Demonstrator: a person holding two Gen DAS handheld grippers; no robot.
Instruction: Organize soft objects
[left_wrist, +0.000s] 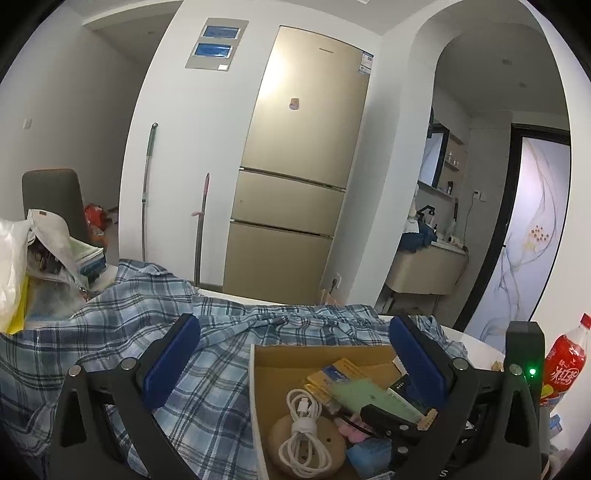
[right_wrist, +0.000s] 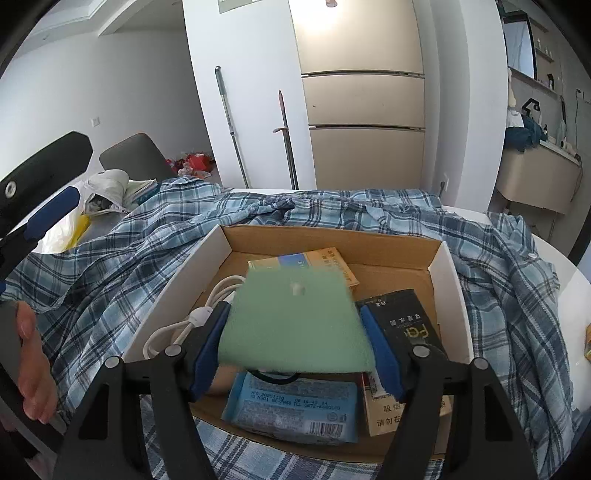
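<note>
Two blue pads of my right gripper (right_wrist: 295, 347) clamp a pale green sponge pad (right_wrist: 295, 321) by its side edges, above the cardboard box (right_wrist: 448, 273). It looks light and squashy, so I judge a gentle edge pinch is enough. It's flat, rectangular, plain green. My left gripper (left_wrist: 295, 354) hangs wide apart and empty over the plaid shirt (left_wrist: 110, 325).

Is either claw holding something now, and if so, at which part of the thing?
The right claw holds a green sponge by its two side edges, above the cardboard box. The left claw is open and holds nothing.
</note>
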